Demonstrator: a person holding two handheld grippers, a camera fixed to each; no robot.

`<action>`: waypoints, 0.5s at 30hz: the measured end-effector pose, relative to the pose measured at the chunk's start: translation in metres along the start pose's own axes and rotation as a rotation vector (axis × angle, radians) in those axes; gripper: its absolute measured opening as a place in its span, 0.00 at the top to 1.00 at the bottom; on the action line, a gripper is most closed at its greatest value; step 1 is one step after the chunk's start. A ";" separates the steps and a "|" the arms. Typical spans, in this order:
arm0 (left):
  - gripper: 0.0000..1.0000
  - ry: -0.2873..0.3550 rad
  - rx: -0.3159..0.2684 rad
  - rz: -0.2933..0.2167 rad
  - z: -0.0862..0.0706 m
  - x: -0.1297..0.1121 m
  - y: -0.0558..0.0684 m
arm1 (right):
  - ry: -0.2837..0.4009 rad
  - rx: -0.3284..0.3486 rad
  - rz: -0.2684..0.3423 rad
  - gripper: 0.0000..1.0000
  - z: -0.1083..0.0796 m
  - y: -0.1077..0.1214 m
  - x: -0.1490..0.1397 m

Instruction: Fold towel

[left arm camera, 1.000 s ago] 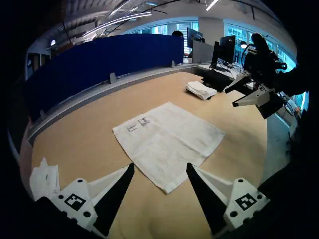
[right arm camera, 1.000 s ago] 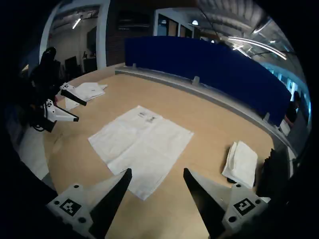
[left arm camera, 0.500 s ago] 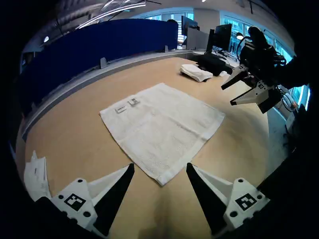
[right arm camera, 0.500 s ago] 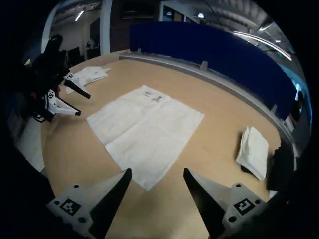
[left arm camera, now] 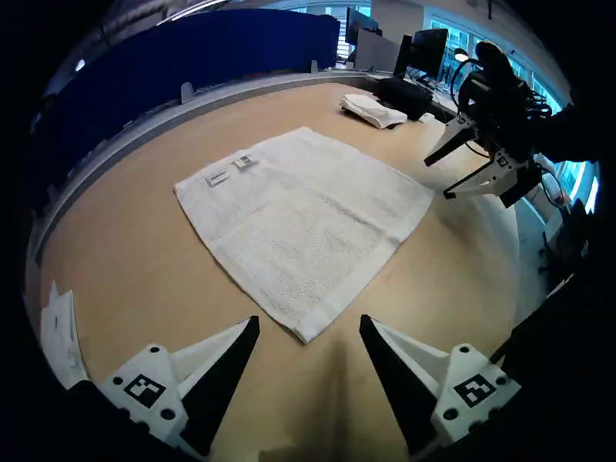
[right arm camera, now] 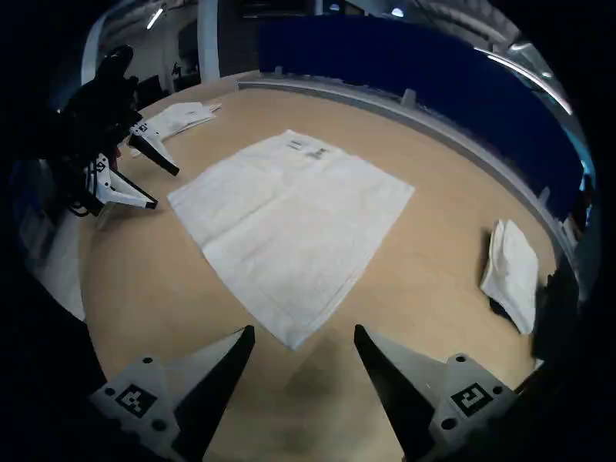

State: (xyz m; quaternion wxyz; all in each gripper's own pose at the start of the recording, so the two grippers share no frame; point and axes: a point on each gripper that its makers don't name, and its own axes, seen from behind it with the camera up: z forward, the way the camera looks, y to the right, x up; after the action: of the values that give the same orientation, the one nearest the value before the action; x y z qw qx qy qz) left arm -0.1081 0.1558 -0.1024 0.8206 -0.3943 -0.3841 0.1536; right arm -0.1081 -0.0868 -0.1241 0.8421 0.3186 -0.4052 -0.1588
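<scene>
White towel [left arm camera: 300,223] lies flat on the tabletop [left arm camera: 131,254], left claw [left arm camera: 308,319] and right claw [right arm camera: 302,328] wide and empty near adjacent corners, where a shallow pinch might slip.

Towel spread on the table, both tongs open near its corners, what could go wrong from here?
1. The towel lies flat on the table, so the open left tongs, aimed at its near corner, may scrape wood or catch only the hem and slip.
2. The right tongs face a different corner; uneven lifts would probably skew the fold.
</scene>
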 end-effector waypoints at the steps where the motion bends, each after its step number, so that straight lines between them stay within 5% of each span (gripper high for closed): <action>1: 0.03 -0.005 -0.002 -0.001 0.001 -0.001 0.000 | -0.002 0.001 0.000 0.00 0.001 0.000 -0.001; 8: 0.03 -0.025 -0.007 -0.001 0.007 -0.006 0.000 | -0.020 0.012 -0.007 0.00 0.008 -0.002 -0.006; 15: 0.03 -0.039 0.001 -0.012 0.010 -0.012 -0.001 | -0.036 0.021 -0.020 0.16 0.016 -0.005 -0.011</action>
State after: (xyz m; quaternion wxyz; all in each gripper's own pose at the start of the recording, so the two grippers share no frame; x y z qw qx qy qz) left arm -0.1232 0.1541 -0.1037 0.8139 -0.3886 -0.4025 0.1564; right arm -0.1277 -0.0909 -0.1265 0.8296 0.3286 -0.4188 -0.1684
